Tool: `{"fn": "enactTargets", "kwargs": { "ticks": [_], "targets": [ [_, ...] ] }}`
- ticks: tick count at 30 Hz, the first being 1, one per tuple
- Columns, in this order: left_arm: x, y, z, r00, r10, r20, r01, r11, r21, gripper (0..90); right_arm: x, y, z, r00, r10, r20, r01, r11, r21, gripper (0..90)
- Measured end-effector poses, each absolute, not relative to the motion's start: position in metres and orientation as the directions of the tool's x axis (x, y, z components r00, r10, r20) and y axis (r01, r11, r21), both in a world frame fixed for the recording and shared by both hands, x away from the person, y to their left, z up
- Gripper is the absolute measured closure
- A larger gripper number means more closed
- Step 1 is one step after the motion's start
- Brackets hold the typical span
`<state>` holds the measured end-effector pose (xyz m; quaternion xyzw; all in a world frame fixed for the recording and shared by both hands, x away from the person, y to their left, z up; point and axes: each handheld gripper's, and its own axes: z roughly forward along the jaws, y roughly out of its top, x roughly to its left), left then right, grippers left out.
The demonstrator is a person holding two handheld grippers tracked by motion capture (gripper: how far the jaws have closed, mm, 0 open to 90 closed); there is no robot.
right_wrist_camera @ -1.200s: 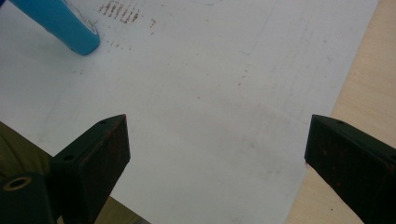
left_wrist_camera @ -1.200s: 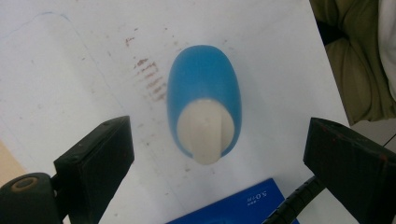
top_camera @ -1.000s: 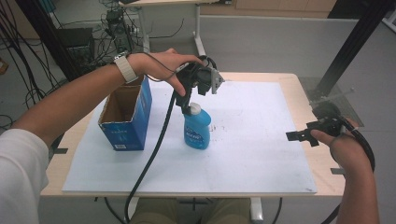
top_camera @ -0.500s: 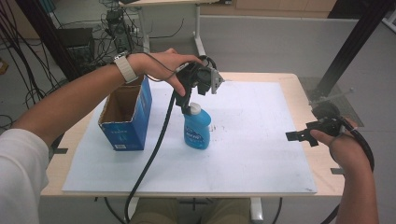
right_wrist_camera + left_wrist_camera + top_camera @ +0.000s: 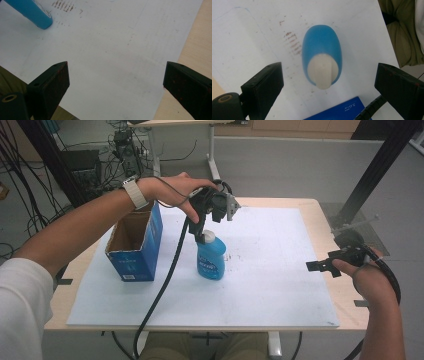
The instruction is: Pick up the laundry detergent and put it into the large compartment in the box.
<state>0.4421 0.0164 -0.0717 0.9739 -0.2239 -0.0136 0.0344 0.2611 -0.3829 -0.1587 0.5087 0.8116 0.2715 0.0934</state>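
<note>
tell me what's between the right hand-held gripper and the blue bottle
Nothing: in the high view only bare white sheet lies between the right hand-held gripper and the blue bottle; the right gripper view shows the same empty stretch.

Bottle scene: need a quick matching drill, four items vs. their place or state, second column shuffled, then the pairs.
Items:
1. blue bottle
2. cardboard box
3. left gripper
4. right gripper

Place or state:
A. open-topped, at the sheet's left side
B. open, above the white cap
C. open, low at the table's right edge
D. upright near the sheet's middle

Pairs: 1-D, 2-A, 3-B, 4-C
</note>
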Motion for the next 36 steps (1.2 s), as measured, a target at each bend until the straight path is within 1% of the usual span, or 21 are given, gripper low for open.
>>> {"fn": "enactTargets", "kwargs": {
  "ticks": [36],
  "targets": [
    [0.4395,0.0166,-0.0725,0.896,-0.443,-0.002,-0.442,-0.894,0.072,9.0,0.2606,-0.3816,-0.1574,-0.466,0.876,0.123,0.773,0.336,0.538,6.6]
  ]
}}
